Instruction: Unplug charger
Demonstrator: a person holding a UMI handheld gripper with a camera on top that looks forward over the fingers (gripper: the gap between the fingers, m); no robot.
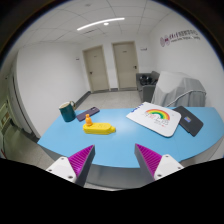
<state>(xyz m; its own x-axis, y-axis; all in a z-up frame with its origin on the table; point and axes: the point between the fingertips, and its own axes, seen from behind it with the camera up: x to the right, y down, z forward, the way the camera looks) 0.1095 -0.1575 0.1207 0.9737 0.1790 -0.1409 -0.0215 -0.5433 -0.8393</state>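
Going from left to right over the blue table [110, 135], we first meet a dark teal cup [68, 111] near the far edge, then a small dark flat thing [88, 112] just beside it that we cannot identify. Next comes a yellow-and-orange object [96, 126] nearer the middle; it could be a plug or adapter, but we cannot tell. Further right lies a white board with a rainbow drawing [158, 117], and touching its right side a dark tablet-like slab [188, 122]. Beyond the table stands a covered chair [180, 90].

We see no charger, cable or socket that we can name with any confidence, so the task's thing is either hidden or too small to make out.

Our gripper [116, 160] hovers above the near edge of the table, its fingers spread wide with the purple pads [80, 158] well apart and nothing between them.

We judge that a charger would be light, rigid and smooth-sided, seated stiffly in its socket. We would grip the hard body across its flat sides, never the soft cable, and pull straight out.
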